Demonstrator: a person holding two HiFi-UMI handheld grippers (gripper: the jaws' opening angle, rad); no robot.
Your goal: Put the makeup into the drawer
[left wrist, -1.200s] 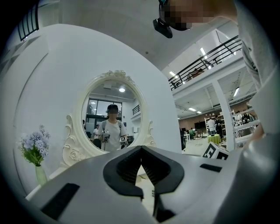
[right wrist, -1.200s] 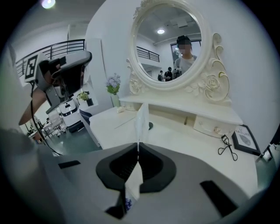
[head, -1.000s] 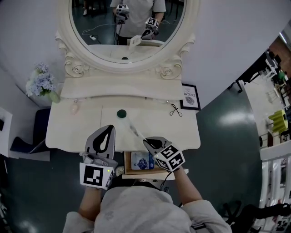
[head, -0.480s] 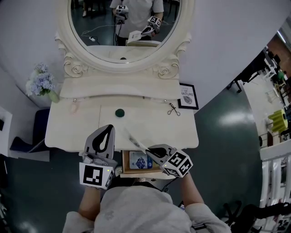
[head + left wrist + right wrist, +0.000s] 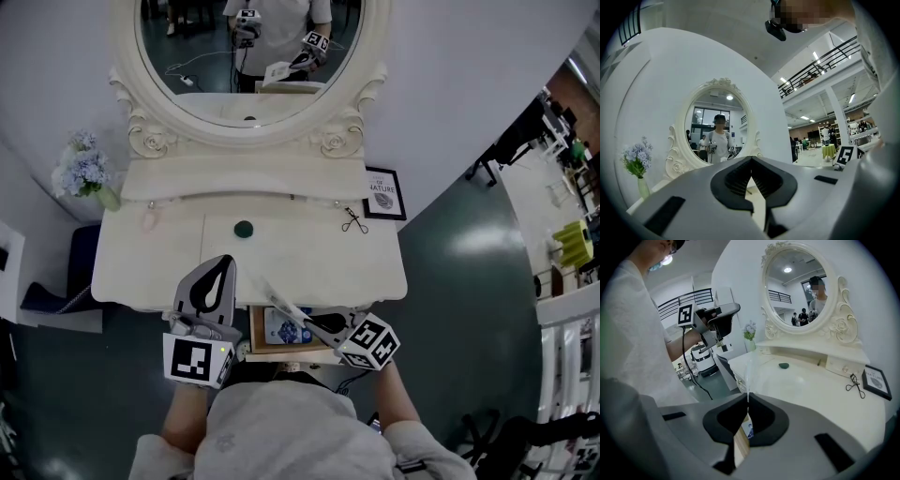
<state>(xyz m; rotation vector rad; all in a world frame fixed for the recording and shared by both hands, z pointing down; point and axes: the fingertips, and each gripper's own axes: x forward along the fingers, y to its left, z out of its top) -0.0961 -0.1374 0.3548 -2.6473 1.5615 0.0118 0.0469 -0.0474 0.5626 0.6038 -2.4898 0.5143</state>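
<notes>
The big dressing table (image 5: 366, 272) has its drawer (image 5: 255, 333) open, with a blue box (image 5: 286, 328) inside. The left gripper (image 5: 223, 264) is closed and holds nothing. The right gripper (image 5: 309, 326) pinches the end of a thin makeup packet (image 5: 277, 298) above the drawer. It looks light, bendy and slippery. The blue box may crowd it.

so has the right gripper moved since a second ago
Yes. The right gripper, shut on a thin clear packet, has pulled back from over the tabletop front edge to above the open drawer, lower in the head view.
</notes>
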